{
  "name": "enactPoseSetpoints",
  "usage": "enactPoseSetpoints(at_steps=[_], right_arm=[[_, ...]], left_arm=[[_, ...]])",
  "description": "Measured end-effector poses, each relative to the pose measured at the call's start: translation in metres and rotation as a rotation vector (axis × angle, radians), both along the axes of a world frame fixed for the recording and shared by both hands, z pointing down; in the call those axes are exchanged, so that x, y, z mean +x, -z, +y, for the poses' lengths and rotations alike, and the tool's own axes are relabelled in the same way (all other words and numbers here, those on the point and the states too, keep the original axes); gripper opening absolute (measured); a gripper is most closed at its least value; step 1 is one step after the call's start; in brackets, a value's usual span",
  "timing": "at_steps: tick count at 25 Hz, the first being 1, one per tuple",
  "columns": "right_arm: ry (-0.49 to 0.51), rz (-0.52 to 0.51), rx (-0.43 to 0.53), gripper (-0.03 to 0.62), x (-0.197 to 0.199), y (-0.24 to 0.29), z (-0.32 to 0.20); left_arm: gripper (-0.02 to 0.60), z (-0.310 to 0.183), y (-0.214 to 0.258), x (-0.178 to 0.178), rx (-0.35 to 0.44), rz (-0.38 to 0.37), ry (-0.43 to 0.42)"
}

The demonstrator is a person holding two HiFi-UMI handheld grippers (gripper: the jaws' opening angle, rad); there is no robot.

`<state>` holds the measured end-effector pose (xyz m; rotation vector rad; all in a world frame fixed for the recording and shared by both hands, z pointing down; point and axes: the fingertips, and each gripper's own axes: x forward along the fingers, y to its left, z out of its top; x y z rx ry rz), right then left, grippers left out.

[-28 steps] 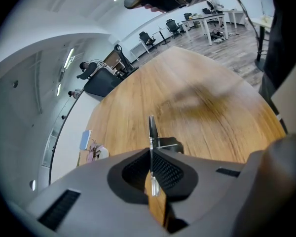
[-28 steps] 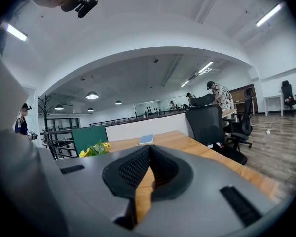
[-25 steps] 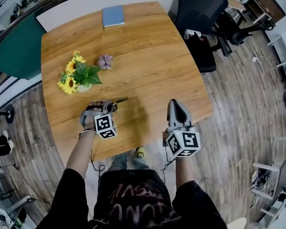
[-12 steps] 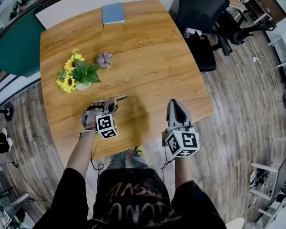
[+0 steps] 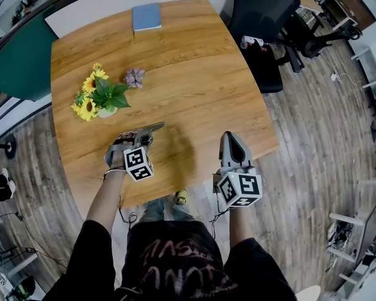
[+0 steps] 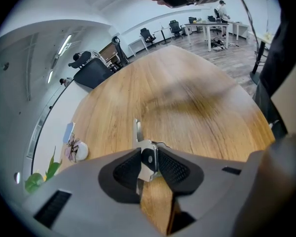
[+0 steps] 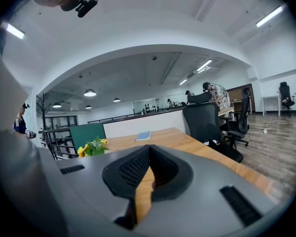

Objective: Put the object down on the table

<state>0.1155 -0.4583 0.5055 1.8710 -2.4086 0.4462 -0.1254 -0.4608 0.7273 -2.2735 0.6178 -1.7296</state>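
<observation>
A small metal tool with a black grip (image 6: 148, 158) sits between the pads of my left gripper (image 6: 149, 163), its flat metal end sticking out ahead, low over the wooden table (image 6: 197, 98). The left jaws are opening and the pads no longer seem to clamp the tool. From the head view, the tool (image 5: 151, 128) pokes out to the right of my left gripper (image 5: 143, 137), near the table's front left. My right gripper (image 5: 232, 138) hovers at the table's near right edge, shut and empty (image 7: 147, 158).
A pot of sunflowers (image 5: 100, 99) and a small purple flower (image 5: 136, 77) stand on the table's left. A blue book (image 5: 146, 17) lies at the far edge. A black office chair (image 5: 263, 11) stands beyond the far right corner.
The tool's metal end now shows further out of the left gripper and points more to the upper right. The left gripper has shifted slightly forward. The right gripper has stayed still.
</observation>
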Motion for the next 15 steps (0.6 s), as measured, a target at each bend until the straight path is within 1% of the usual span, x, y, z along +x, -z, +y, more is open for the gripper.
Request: enactPoseSetpoints(at_steps=[3, 6, 9, 12, 15], right_arm=[[0.000, 0.000, 0.000, 0.005, 0.001, 0.000, 0.001], [0.000, -0.004, 0.002, 0.005, 0.002, 0.001, 0.001], [0.002, -0.005, 0.003, 0.005, 0.004, 0.002, 0.002], [0.003, -0.009, 0.002, 0.005, 0.005, 0.002, 0.004], [0.004, -0.014, 0.003, 0.005, 0.005, 0.003, 0.008]], left_arm=[[0.170, 0.004, -0.004, 0.002, -0.022, -0.008, -0.006], [0.193, 0.006, -0.006, 0.002, -0.041, 0.012, 0.019], [0.219, 0.008, -0.002, 0.005, -0.081, 0.093, 0.091], [0.227, 0.009, 0.008, 0.006, -0.093, 0.182, 0.168], [0.227, 0.014, 0.017, 0.005, -0.086, 0.224, 0.203]])
